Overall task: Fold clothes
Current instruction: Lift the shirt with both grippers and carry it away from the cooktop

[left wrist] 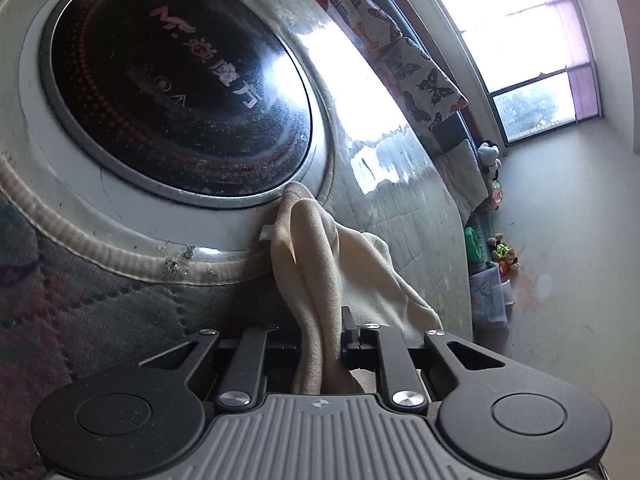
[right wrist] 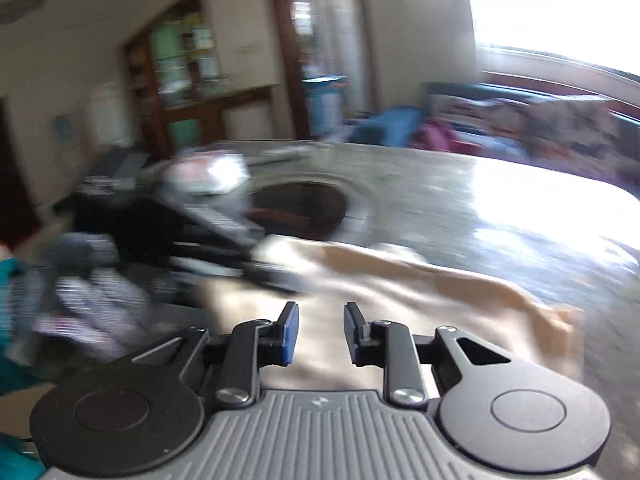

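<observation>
Gripping: left hand-held gripper [left wrist: 320,344] clamps bunched cream fleece cloth [left wrist: 316,248].
Released: right hand-held gripper [right wrist: 321,330], jaws apart, empty.
Risk: one-sided hold may drag cloth across grey surface [right wrist: 460,208], spoiling fold.

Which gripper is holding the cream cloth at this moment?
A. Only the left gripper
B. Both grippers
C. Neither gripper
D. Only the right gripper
A: in the left wrist view the left gripper is shut on a bunched fold of the cream cloth, while in the right wrist view the right gripper stands open with nothing between its fingers.
</observation>
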Demonstrator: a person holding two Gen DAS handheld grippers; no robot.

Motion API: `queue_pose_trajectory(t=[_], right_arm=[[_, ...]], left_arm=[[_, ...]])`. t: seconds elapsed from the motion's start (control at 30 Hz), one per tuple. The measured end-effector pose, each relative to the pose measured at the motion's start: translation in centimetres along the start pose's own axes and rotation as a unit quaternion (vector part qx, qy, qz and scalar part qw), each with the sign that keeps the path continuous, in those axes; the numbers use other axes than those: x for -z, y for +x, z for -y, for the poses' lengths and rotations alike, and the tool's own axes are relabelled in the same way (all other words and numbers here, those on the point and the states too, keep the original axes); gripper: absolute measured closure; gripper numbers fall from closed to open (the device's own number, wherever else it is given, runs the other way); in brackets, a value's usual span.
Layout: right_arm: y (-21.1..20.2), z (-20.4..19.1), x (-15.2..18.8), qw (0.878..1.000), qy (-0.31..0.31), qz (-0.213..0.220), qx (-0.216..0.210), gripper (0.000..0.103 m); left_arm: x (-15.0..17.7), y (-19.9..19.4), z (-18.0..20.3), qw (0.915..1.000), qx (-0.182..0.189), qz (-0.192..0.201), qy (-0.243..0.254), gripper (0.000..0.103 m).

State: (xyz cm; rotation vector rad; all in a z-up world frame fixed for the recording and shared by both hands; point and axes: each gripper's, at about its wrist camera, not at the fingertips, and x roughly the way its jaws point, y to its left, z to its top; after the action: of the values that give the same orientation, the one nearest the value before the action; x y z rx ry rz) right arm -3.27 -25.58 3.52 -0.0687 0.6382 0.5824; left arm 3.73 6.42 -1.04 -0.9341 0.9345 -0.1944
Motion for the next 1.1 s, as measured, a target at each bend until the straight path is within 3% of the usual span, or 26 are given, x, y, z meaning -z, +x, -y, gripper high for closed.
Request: queue_pose_trajectory(t=[0.13,0.2,0.3,0.43,0.47,0.53,0.67,0.83,1.1], right_arm=[[-0.2,5.4,0.7,0.995,0.053,-0.003,0.087,0.072],[-0.1,7.7,1.1,0.990,0.083,-0.003,0.112,0.061],[0.2,10.7,1.9,0.985,0.121,-0.009,0.121,0.060],[1.0,12.8,2.8,0.983,0.155,-0.014,0.095,0.060],[1.2,12.8,2.8,0.984,0.152,-0.012,0.094,0.061],[0.8,12.6,2.8,0.984,0.155,-0.007,0.083,0.088],[-0.9,11.5,2.6,0.984,0.155,0.017,0.080,0.092],[-4.2,11.0,2.0,0.983,0.143,0.064,0.096,0.093],[-10.2,14.4,1.6,0.970,0.126,0.094,0.188,0.093]], left_arm=[[0.0,0.0,0.6,0.9998,-0.009,0.003,0.018,0.086],[0.1,0.0,0.9,0.9995,-0.015,0.005,0.028,0.086],[0.2,0.0,1.4,0.9988,-0.023,0.007,0.042,0.086],[0.5,-0.1,1.7,0.9981,-0.029,0.009,0.054,0.086],[0.6,-0.1,1.7,0.9978,-0.031,0.010,0.058,0.086],[0.6,-0.1,2.1,0.9969,-0.037,0.012,0.068,0.086],[0.9,-0.2,3.8,0.9933,-0.040,0.021,0.106,0.086],[1.2,-0.1,7.4,0.9865,-0.018,0.021,0.161,0.086],[3.4,4.2,14.2,0.9737,0.035,-0.007,0.225,0.087]])
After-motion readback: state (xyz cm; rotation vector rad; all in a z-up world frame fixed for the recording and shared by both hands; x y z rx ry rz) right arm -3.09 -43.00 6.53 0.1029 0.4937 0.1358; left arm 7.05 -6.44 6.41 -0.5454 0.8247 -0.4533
